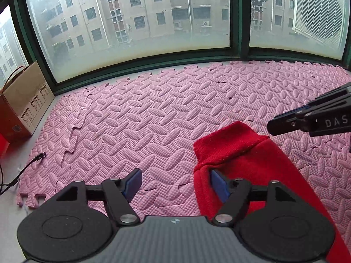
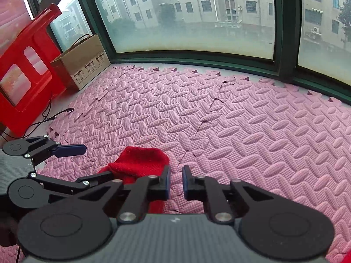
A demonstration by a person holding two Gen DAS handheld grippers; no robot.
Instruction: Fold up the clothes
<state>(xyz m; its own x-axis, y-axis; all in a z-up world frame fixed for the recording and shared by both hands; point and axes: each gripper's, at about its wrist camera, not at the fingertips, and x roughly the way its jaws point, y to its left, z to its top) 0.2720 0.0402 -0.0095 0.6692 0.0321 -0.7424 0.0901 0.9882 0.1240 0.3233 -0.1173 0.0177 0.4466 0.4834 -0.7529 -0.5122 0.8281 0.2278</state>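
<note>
A red garment (image 1: 252, 164) lies on the pink foam mat (image 1: 153, 114), its cuffed end pointing toward the window (image 1: 131, 22) and its body running back under the left gripper (image 1: 175, 183). That gripper has its fingers spread wide; the right-hand blue pad (image 1: 218, 185) sits against the cloth's left edge, while the other pad hangs over bare mat, so nothing is pinched. In the right wrist view the right gripper (image 2: 176, 183) shows its fingers drawn close with a narrow gap between the pads; no cloth lies between them, and they hover over mat just right of the red garment (image 2: 140, 160). The left gripper (image 2: 72, 151) reaches in from the side there, one arm crossing in front of the cloth and hiding part of it. Seen from the left wrist, the right gripper's tip (image 1: 285, 125) hangs near the cuff. Around the mat, a brown paper bag (image 2: 83, 63) stands against the window frame, a red plastic stool (image 2: 28, 65) lies tipped beside it, and a black cable (image 2: 59, 114) trails onto the mat's edge. Some mat tiles have lifted apart at their seams (image 2: 210, 109).
</note>
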